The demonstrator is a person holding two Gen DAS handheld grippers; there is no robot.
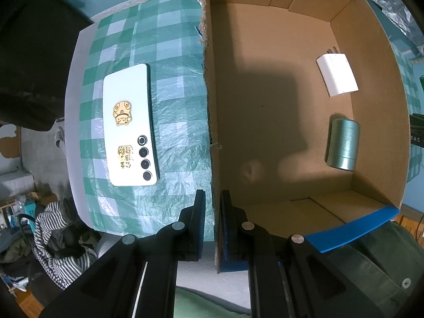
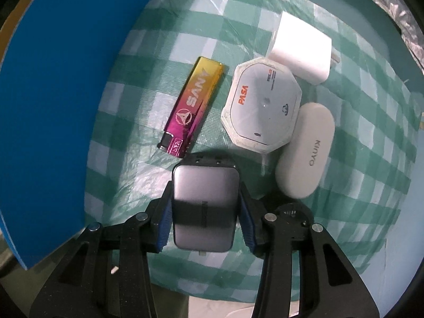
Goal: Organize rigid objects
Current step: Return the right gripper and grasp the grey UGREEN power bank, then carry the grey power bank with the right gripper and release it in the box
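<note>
My left tongs [image 1: 212, 221] pinch the cardboard box wall [image 1: 209, 106]; two items already inside. Right tongs [image 2: 204, 209] clamp a grey charger [image 2: 204, 198]; lighter [image 2: 192, 111] at eleven o'clock, three white pieces still waiting.

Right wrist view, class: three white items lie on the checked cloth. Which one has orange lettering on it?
The octagonal white case, lying in the middle of the three, reads PASA in orange. The oval case has only grey lettering, and the white charger shows no lettering.
</note>
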